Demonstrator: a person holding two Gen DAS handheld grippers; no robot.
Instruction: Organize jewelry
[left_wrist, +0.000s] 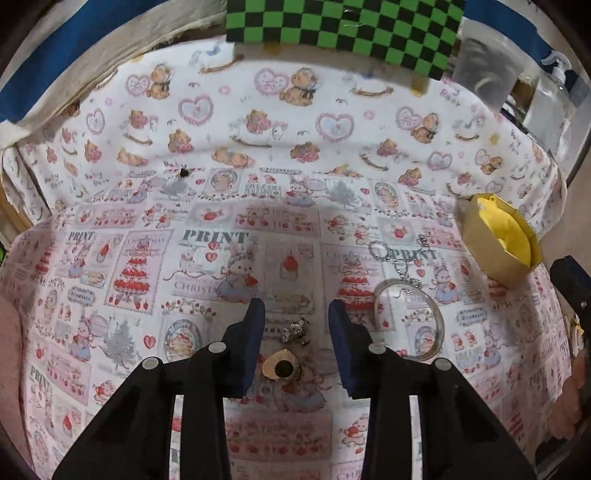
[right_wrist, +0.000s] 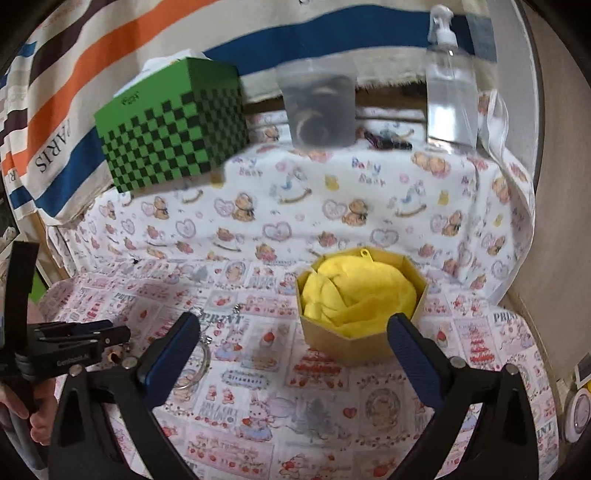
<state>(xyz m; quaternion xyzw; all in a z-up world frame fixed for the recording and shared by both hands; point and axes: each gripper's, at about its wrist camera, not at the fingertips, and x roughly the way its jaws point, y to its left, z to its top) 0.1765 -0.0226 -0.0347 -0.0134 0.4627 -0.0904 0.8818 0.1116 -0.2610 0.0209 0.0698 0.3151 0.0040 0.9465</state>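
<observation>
On the left side, the left gripper (left_wrist: 296, 325) hangs low over the printed cloth (left_wrist: 207, 258) that covers the counter, with its fingers (left_wrist: 255, 332) spread apart and grasping nothing. Between the fingers, on the cloth, lie a small silver charm (left_wrist: 295, 330) and, nearer to the camera, a gold ring-shaped piece (left_wrist: 282, 367); neither touches the pads. Just to the right of the right finger lies a clear bangle (left_wrist: 410, 319), and a ball chain (left_wrist: 400, 256) lies beyond it, touching its far edge. Further right stands the gold octagonal box (right_wrist: 351, 339), filled with crumpled yellow paper (right_wrist: 354, 295). The right gripper (right_wrist: 293, 343) faces this box, its fingers (right_wrist: 417, 365) wide apart and holding nothing. At the back stand a green checkered box (right_wrist: 173, 125), a grey cup (right_wrist: 319, 110) and a clear pump bottle (right_wrist: 450, 85).
</observation>
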